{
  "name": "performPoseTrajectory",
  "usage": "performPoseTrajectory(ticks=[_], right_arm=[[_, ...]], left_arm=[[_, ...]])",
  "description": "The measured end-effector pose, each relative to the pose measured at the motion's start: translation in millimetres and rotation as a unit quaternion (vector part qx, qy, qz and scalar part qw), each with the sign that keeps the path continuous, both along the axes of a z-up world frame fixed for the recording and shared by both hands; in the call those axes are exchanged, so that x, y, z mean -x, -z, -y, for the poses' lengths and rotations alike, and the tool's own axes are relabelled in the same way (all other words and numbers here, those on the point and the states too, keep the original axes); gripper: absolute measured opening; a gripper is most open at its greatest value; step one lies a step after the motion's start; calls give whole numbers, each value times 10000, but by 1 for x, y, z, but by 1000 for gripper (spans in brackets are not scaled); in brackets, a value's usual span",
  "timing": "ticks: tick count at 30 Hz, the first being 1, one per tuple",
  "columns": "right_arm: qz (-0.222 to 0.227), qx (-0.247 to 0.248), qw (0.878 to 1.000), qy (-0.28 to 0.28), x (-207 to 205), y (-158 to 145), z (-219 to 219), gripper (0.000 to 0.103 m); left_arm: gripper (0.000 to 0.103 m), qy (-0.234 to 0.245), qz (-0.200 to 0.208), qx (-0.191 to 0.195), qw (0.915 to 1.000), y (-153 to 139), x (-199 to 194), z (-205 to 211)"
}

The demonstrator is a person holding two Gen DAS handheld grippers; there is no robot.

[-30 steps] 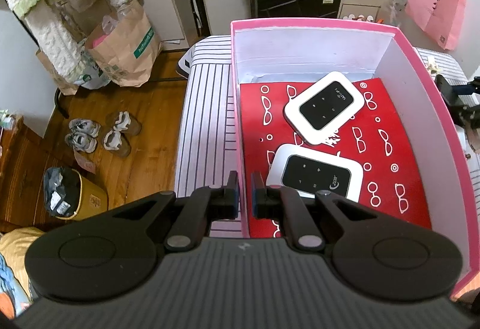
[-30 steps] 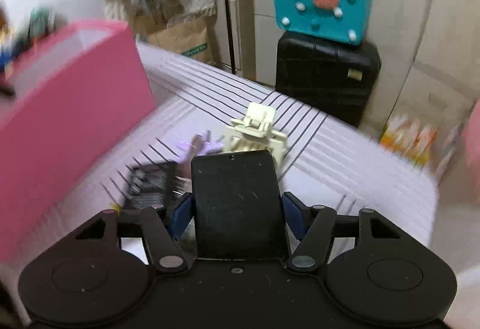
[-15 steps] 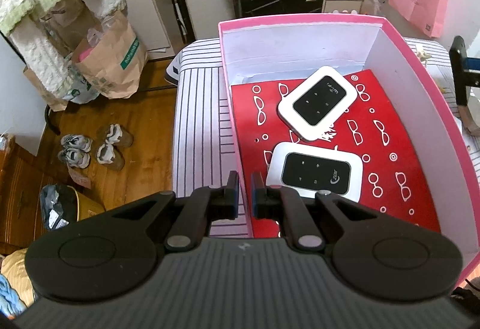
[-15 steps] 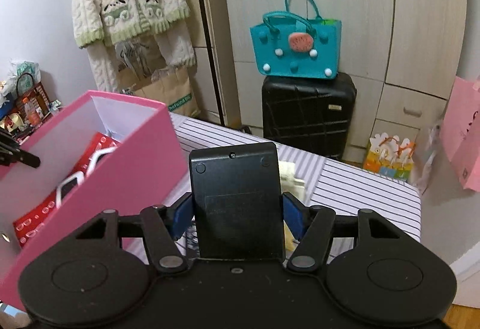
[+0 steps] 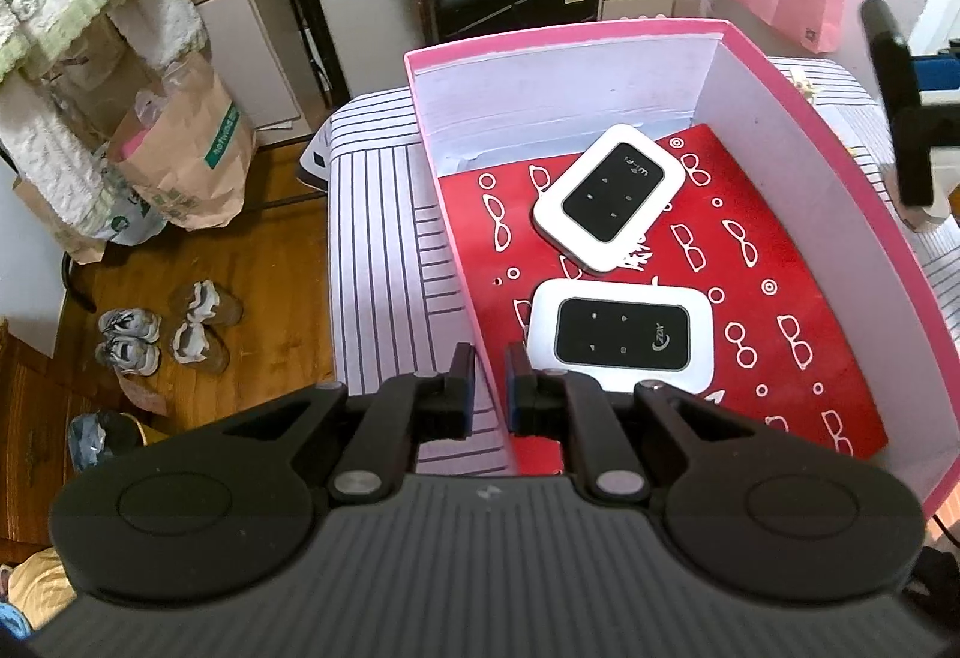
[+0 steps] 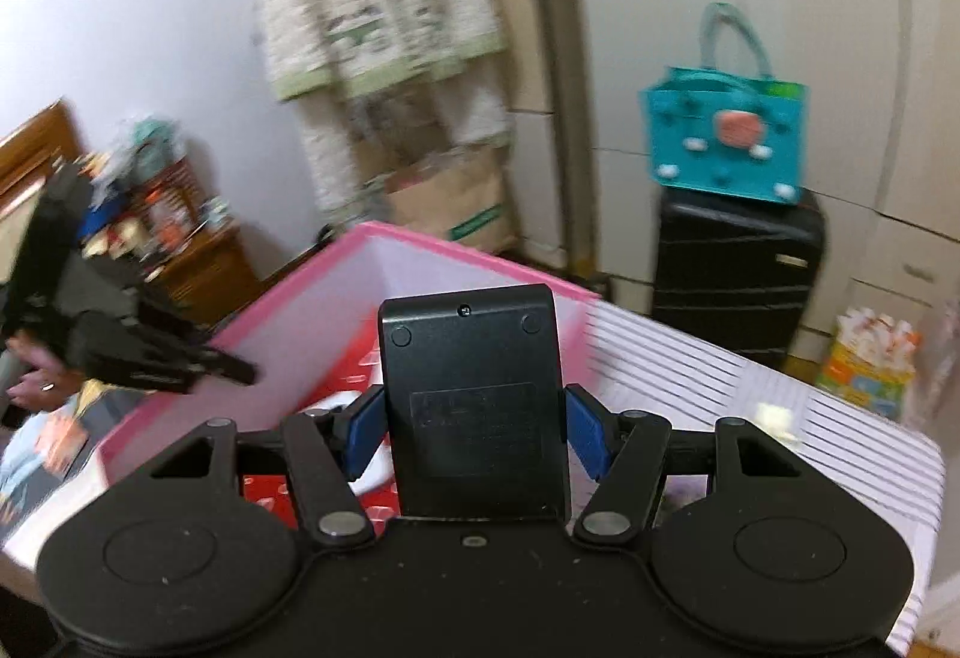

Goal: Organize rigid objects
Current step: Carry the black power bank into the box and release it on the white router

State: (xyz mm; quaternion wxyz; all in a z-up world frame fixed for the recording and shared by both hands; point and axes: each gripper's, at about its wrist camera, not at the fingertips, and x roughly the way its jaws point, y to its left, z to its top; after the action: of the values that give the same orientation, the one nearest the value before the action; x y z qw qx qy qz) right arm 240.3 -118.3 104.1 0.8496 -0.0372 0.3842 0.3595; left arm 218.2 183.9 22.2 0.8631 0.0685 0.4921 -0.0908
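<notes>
A pink box (image 5: pixel 570 35) with white inner walls stands on the striped table. On its red glasses-patterned lining (image 5: pixel 780 286) lie two white pocket routers, one further back (image 5: pixel 609 199) and one nearer (image 5: pixel 621 337). My left gripper (image 5: pixel 489 388) is shut on the box's left wall. My right gripper (image 6: pixel 474 430) is shut on a black rectangular device (image 6: pixel 471 394), held with its back up above the box's right rim (image 6: pixel 480 253). In the left wrist view the device (image 5: pixel 897 106) shows edge-on at the far right. The left gripper (image 6: pixel 240 373) appears in the right wrist view, blurred.
The striped table cover (image 5: pixel 378 250) extends left and right of the box. A small cream object (image 6: pixel 774 415) lies on the table to the right. Beyond stand a black suitcase (image 6: pixel 738 268) with a teal bag (image 6: pixel 726 136); a paper bag (image 5: pixel 180 160) and shoes (image 5: pixel 162 334) are on the floor.
My right gripper has lifted the black device off the table and carried it left to above the box's right rim. The left gripper kept its hold on the wall, rolling slightly.
</notes>
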Motion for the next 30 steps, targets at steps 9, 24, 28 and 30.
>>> performPoseTrajectory(ticks=[9, 24, 28, 30], right_arm=[[-180, 808, 9939, -735, -9, 17, -91, 68], [-1465, 1304, 9803, -253, -63, 80, -146, 68], [-1148, 1694, 9788, -126, -62, 82, -151, 67], [-1144, 1713, 9785, -122, -61, 80, -150, 68]], left_arm=[[10, 70, 35, 136, 9999, 1, 0, -5], [12, 162, 22, 309, 9994, 1, 1, -11], [13, 160, 31, 325, 9993, 1, 1, -11], [13, 149, 32, 335, 9993, 2, 1, -11]])
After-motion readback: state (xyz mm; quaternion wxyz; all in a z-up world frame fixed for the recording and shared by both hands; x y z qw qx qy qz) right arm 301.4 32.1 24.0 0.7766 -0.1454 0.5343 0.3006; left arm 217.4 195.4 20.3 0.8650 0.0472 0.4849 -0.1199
